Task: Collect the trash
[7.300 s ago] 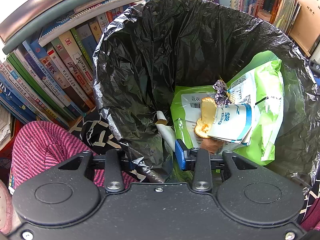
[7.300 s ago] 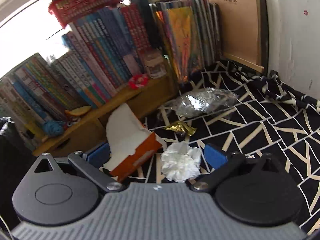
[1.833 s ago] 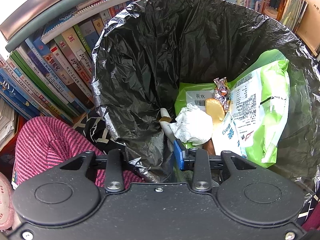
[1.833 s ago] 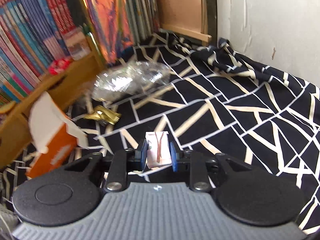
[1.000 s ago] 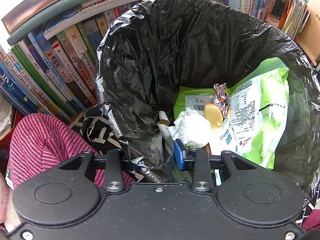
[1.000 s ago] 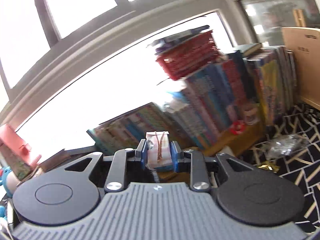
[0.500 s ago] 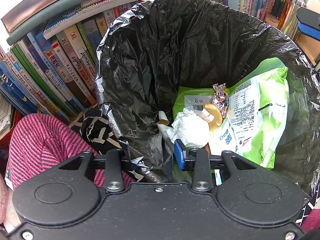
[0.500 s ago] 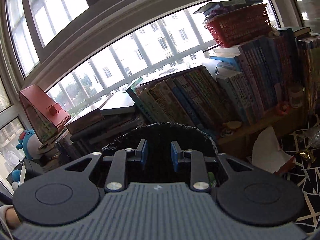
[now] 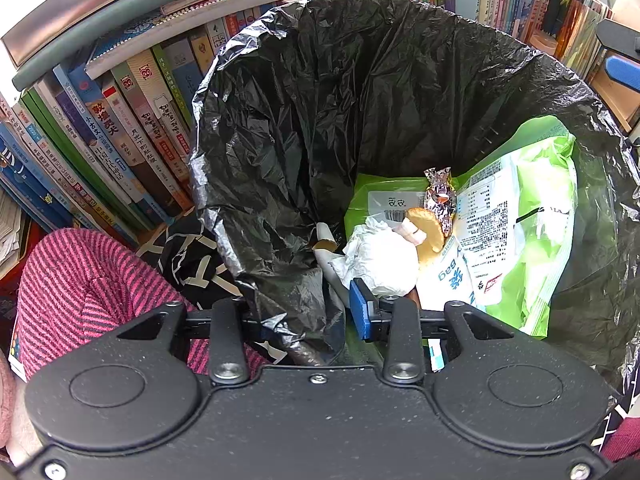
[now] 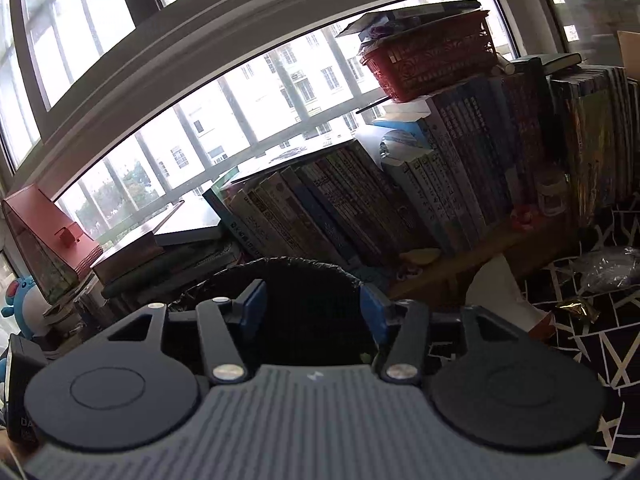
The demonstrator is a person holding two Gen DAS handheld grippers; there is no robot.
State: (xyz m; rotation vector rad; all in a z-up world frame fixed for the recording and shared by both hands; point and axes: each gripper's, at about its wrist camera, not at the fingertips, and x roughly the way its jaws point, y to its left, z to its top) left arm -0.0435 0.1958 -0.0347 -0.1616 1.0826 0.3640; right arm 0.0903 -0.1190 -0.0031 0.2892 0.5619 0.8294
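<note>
Step in hand: dropping a piece of trash into the bin; the right gripper (image 10: 312, 314) faces the bin's mouth, so I judge this a release
Right jaws: opening, nothing between the blue pads; the dark bin opening shows straight through the gap
Left jaws: the left gripper (image 9: 298, 312) is clenched on the near rim of the black bin liner (image 9: 280, 184), one pad inside the bag, the other hidden outside it
Doing it well: keep the left grip firm so the mouth stays wide, let the right jaws spread fully before lifting clear, then head for the trash left beyond the right jaw's outer side
Trash in bin, ahead of the left jaws: one crumpled white tissue (image 9: 380, 260) just past the inner pad, one biscuit (image 9: 430, 226), one small pale piece on its edge, one foil wrapper (image 9: 440, 194), one green snack bag (image 9: 520, 220)
Trash outside, right of the right jaws: one gold wrapper (image 10: 576, 310), one clear plastic bag (image 10: 612, 266), one torn orange and white carton (image 10: 504, 300) on the patterned cloth (image 10: 580, 352)
Grippers: two
</note>
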